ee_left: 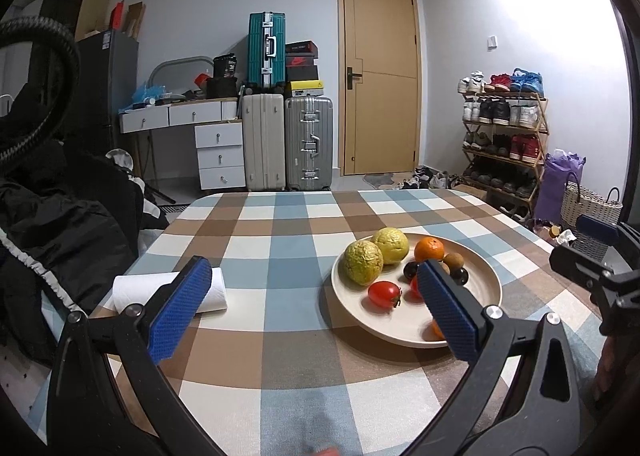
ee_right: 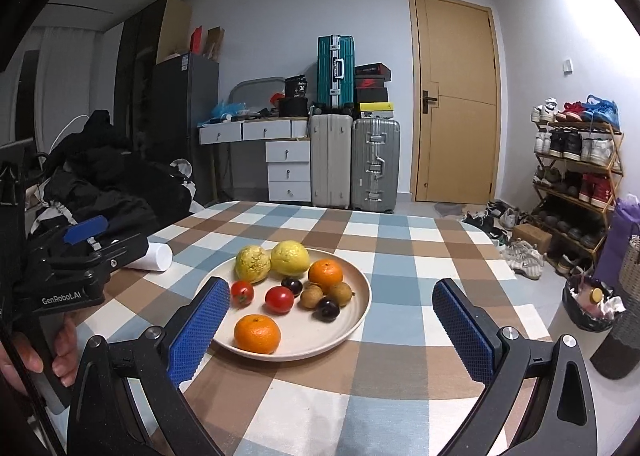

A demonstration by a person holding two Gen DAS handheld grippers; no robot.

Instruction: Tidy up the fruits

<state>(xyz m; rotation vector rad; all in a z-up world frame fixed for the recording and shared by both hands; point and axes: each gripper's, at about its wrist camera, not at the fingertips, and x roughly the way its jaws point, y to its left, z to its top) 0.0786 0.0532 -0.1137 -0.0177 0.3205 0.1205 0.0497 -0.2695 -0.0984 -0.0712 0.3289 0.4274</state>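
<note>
- Left wrist view: left gripper (ee_left: pixel 316 308) spread wide, holding nothing, above the checked tablecloth (ee_left: pixel 280 232); paper towel roll (ee_left: pixel 168 290) behind its left finger.
- Right wrist view: right gripper (ee_right: pixel 332 320) also wide apart, empty.
- Beige plate (ee_right: pixel 356 308) between its fingers holds two yellow-green fruits (ee_right: pixel 290 258), two oranges (ee_right: pixel 257 333), two tomatoes (ee_right: pixel 279 299), dark plums (ee_right: pixel 328 309), longans (ee_right: pixel 311 295).
</note>
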